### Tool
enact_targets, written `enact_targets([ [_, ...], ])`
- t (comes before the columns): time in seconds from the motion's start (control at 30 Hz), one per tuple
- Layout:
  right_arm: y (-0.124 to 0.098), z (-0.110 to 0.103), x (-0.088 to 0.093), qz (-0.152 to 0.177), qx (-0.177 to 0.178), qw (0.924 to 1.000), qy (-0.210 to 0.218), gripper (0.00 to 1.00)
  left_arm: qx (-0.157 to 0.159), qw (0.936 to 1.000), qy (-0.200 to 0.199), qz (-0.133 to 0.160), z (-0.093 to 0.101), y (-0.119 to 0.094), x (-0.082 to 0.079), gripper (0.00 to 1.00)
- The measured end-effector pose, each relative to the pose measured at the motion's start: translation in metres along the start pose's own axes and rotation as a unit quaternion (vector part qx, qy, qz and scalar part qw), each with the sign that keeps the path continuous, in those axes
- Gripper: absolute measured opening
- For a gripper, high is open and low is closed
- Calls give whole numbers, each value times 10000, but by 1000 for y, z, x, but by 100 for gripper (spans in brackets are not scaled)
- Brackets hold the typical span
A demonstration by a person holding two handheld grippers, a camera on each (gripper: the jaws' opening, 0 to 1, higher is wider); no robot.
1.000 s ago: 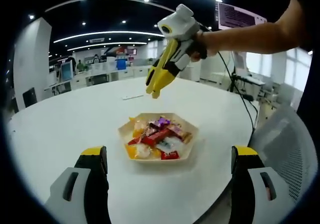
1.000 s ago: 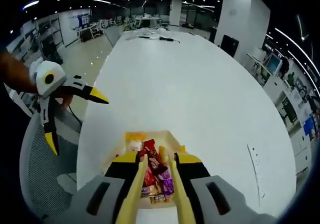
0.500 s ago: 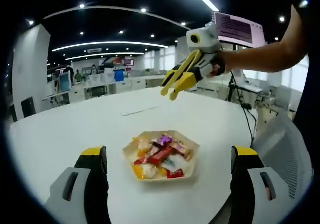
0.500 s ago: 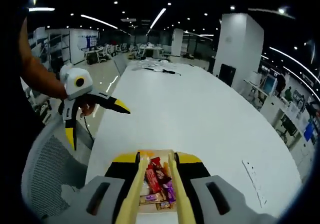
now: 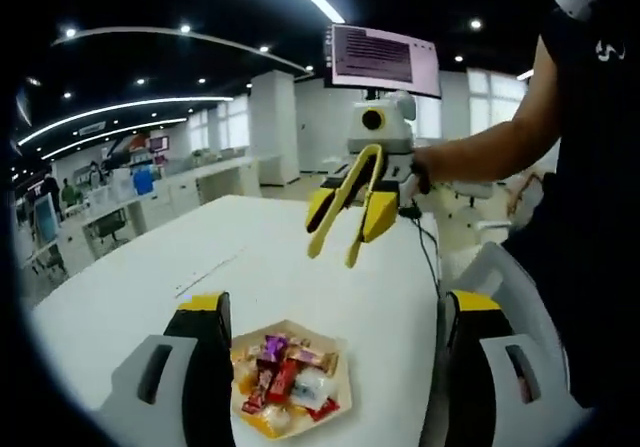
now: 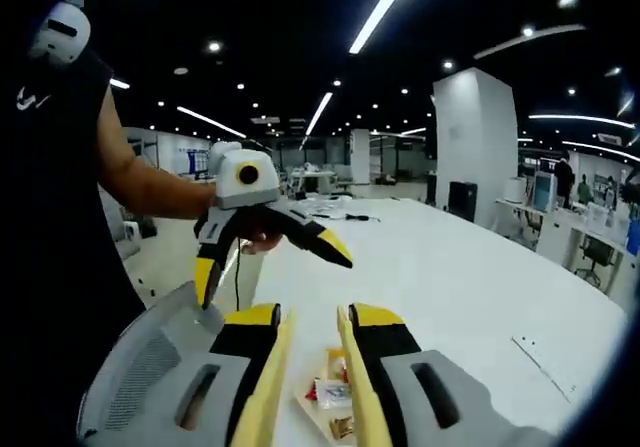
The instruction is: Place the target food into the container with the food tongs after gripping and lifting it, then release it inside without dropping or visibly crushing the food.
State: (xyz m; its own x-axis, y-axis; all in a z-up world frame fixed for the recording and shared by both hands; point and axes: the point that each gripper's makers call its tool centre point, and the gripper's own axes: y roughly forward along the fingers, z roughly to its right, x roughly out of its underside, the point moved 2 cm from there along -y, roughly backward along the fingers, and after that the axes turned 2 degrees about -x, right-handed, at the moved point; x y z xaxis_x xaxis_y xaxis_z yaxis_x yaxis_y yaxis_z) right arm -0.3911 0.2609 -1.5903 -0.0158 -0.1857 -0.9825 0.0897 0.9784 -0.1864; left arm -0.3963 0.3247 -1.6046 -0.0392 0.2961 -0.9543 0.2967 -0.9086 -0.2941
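A hexagonal paper tray [image 5: 338, 399] holds several wrapped candies [image 5: 283, 375] on the white table [image 5: 150, 287]. It lies low between the jaws of my left gripper [image 5: 337, 307], which stands wide open and holds nothing. My right gripper [image 5: 333, 255] carries yellow food tongs [image 5: 345, 192] and hangs in the air above and beyond the tray, tips apart with nothing between them. In the right gripper view the tray [image 6: 308, 404] shows low between the tong arms of my right gripper [image 6: 308, 317]. There my left gripper [image 6: 272, 277] floats open, held by a hand.
A grey mesh chair [image 5: 505, 277] stands at the table's near edge beside the person in a dark shirt [image 5: 590, 197]. A cable [image 5: 428, 262] runs off the table. A screen [image 5: 380, 59] stands behind. A paper strip [image 6: 545, 355] lies far off on the table.
Both hands have risen and drawn back, so the tray sits lower and smaller in both views. The right gripper has moved up and off from over the tray. Nothing was picked up.
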Motion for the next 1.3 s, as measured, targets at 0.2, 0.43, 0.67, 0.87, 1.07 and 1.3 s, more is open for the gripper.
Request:
enact_targets([
  [0.2,-7,-22,15,61,-52,9999,141,26,356,9991,190,-131,13,22,5,64],
  [0.43,-15,-28,19,212,18,9994,272,26,731,9971,129,-179,29,37,4,46],
  [0.67,-10,-33,21,235,-56,9993,285,26,975,9952,36,-73,39,41,-2,36],
  [0.87,-7,-30,24,217,-105,9992,305,26,1056,9940,56,-268,41,46,2,26],
  [1.07,-6,-35,24,138,-226,9993,249,23,1113,9930,117,-388,45,45,8,12],
  [1.3,-10,-29,31,-34,-125,9993,363,31,960,9945,201,-372,37,41,11,2],
])
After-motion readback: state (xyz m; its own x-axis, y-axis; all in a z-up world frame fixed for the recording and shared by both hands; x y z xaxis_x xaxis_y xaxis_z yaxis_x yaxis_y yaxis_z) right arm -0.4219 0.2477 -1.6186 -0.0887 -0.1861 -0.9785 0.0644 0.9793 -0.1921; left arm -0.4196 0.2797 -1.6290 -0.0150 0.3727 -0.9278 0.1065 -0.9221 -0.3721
